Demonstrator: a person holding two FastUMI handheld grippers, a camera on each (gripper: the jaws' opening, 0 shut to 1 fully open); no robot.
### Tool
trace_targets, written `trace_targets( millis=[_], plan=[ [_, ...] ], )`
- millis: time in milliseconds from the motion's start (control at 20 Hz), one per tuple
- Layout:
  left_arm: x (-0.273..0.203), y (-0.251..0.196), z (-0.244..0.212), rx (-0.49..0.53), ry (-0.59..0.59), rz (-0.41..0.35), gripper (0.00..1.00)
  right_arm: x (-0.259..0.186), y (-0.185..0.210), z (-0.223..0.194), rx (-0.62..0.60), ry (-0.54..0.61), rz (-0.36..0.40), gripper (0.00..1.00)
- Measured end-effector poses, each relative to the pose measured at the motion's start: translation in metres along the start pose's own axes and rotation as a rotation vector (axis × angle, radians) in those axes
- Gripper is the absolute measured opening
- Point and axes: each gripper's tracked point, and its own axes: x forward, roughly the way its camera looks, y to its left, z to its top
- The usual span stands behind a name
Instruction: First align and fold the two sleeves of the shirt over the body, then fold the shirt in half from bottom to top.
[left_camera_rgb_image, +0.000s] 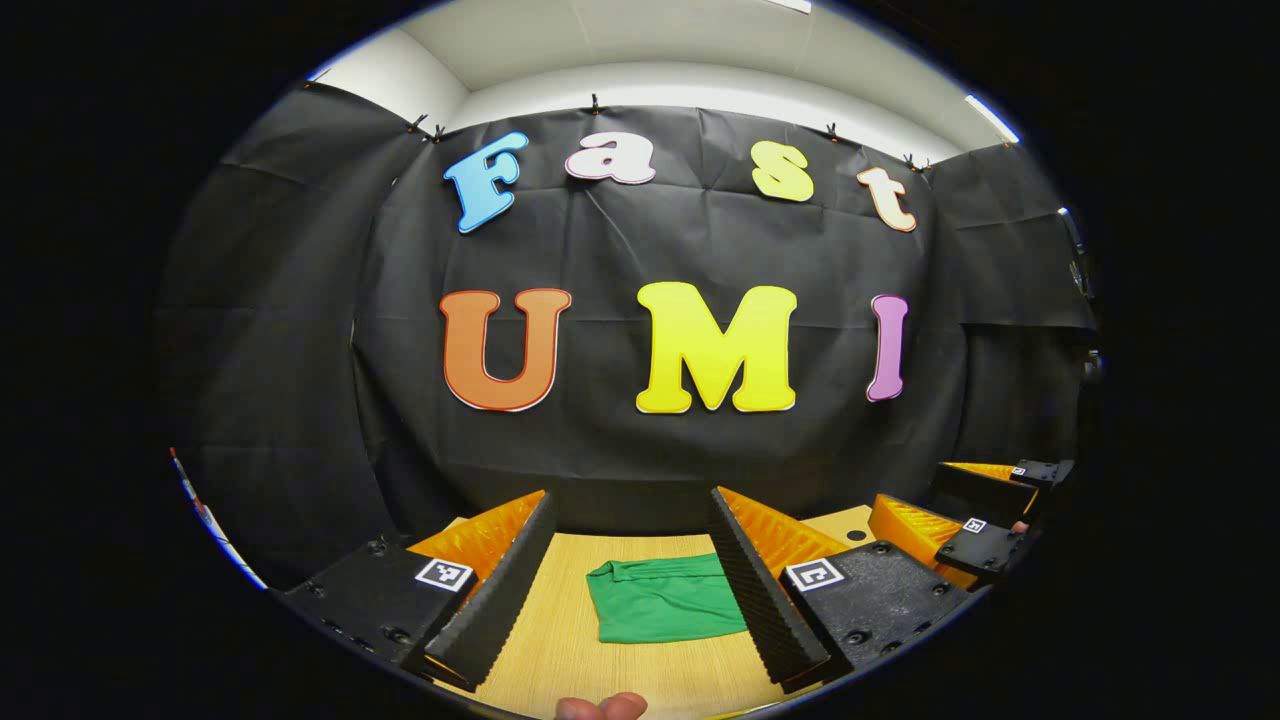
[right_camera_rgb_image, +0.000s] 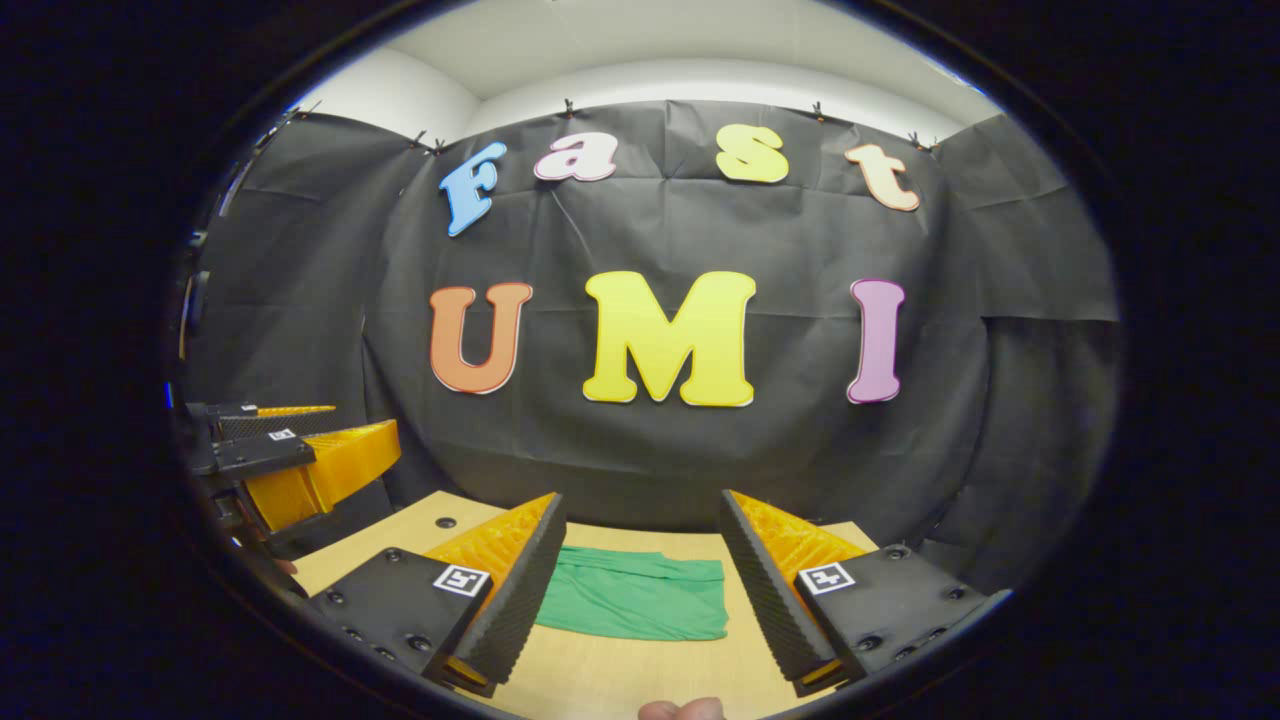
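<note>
Left gripper view: jaws wide, empty.

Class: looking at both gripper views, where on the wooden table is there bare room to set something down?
Bare wood lies in front of the folded green shirt, between it and the light wooden table's near edge, and beside it toward the far left corner. Behind the shirt, the black cloth wall crowds close.

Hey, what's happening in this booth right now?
A person holds a gripper in each hand above a wooden table. A green shirt lies on it as a compact folded rectangle. The left gripper and right gripper are both open and raised, touching nothing. The fold looks finished, or nearly so.
</note>
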Motion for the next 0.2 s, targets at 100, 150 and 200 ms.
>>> trace_targets(
  millis=[100,150,200],
  plan=[
    [0.0006,0.0007,-0.0002,-0.002,0.001,0.002,0.98,0.0004,0.0004,0.0005,-0.001,0.0,0.002,0.94],
    [0.0012,0.0016,-0.0001,-0.002,0.0,0.004,0.98,0.0006,0.0,0.0011,-0.002,-0.003,0.001,0.94],
    [0.0015,0.0019,-0.0003,-0.002,0.0,0.005,0.98,0.0009,-0.0007,0.0018,-0.001,-0.004,0.0,0.94]
  ],
)
